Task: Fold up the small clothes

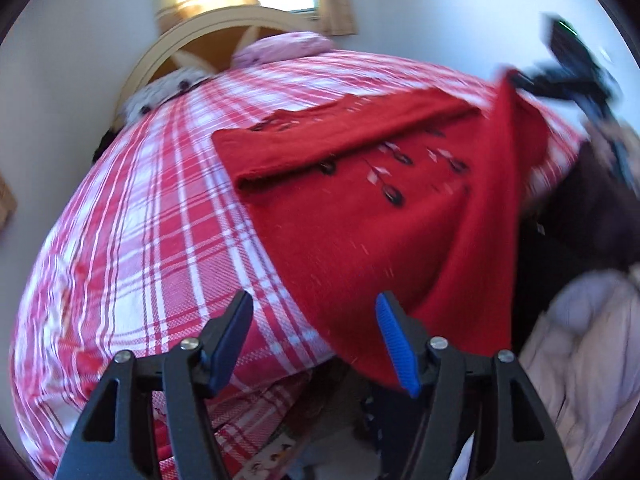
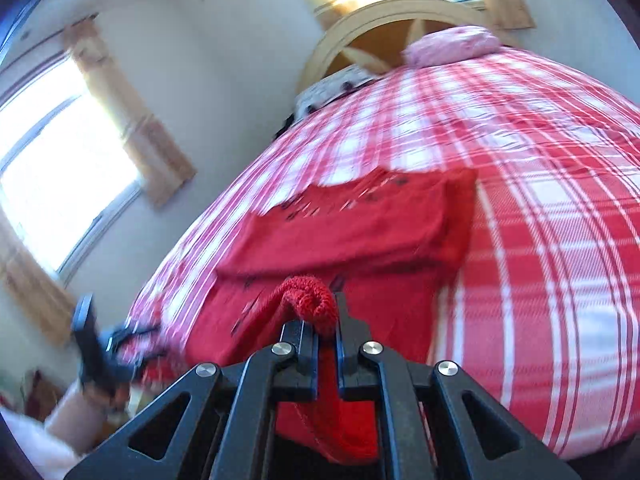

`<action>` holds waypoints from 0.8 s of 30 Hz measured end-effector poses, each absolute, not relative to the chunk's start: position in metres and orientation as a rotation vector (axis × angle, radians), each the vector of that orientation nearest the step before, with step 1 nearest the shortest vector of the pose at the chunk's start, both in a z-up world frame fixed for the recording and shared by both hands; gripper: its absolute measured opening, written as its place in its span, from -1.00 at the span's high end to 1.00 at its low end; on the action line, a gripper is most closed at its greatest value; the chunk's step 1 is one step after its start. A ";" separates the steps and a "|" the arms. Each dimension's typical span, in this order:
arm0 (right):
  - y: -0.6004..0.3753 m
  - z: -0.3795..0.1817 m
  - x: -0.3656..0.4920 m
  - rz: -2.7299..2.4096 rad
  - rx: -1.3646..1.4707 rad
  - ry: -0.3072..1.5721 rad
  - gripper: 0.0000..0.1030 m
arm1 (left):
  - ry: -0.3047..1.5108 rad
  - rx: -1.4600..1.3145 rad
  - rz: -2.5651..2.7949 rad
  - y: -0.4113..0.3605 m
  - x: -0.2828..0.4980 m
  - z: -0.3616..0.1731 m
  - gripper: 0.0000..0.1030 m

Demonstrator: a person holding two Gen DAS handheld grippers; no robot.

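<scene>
Red-and-white plaid bedding fills both views, with bare room left of the red sweater, which overhangs the near edge. Our left gripper gapes wide, empty. Our right gripper pinches the sweater's knit hem shut. We read no writing. Only the right view shows the side window.

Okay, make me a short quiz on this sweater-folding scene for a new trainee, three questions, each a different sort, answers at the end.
1. True or false: the left gripper is clamped on the red sweater.
2. What does the right gripper hold?
A. pink pillow
B. sweater edge
C. nothing
3. Fill in: the sweater lies on a red and white ____ bedspread.

Key: 1 false, it is open; 2 B; 3 checked.
</scene>
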State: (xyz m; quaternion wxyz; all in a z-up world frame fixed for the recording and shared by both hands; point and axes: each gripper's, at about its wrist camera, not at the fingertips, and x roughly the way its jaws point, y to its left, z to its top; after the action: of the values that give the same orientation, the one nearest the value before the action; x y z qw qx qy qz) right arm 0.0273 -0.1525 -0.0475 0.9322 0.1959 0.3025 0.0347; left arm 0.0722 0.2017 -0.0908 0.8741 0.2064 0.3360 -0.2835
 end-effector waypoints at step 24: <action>-0.169 -0.089 0.047 0.036 0.564 0.709 0.89 | 0.107 1.527 -0.852 0.149 -0.043 -0.195 -0.30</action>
State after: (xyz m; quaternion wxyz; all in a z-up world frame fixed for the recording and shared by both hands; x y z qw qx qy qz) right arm 0.0469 -0.1694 -0.0891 0.8990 0.2726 0.3424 0.0173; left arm -0.0428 0.1493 -0.1950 0.6405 0.6694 0.0469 -0.3735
